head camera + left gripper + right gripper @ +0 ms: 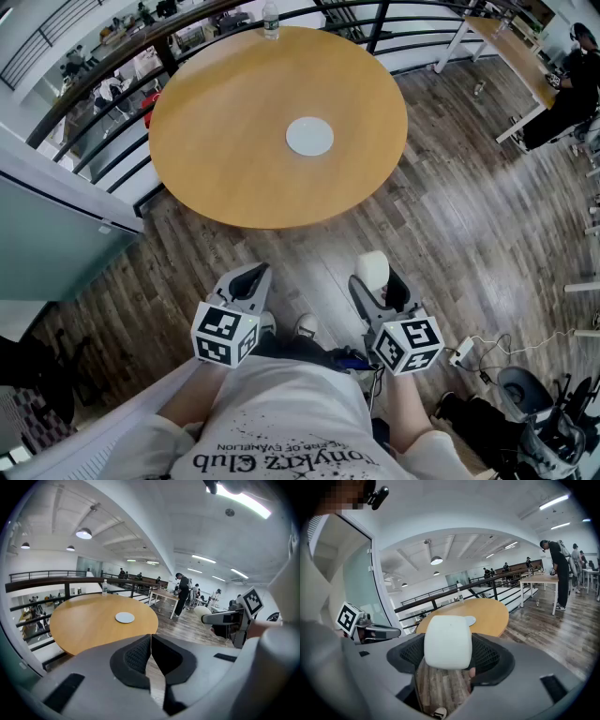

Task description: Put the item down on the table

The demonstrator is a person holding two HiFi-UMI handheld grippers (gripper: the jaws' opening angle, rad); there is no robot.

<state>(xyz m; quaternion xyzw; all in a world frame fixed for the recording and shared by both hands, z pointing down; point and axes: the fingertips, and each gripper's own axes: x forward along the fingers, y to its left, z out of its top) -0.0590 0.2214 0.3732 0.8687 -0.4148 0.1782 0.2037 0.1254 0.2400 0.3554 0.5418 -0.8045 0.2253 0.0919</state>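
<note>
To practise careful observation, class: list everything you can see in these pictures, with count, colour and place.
table: one, light wood, round, ahead of the person.
disc: one, pale grey, at the table's centre.
bottle: one, clear, at the table's far edge.
railing: one, black, curving behind the table.
desk: one, light wood, white legs, far right.
seated person: one, dark clothes, beside the desk.
floor: one, dark wood planks, all around.
power strip: one, white, on the floor, lower right.
item: one, white, rounded, held short of the table.
left gripper: one, grey, jaws shut, empty, over the floor.
right gripper: one, grey, shut on the item, over the floor.
</note>
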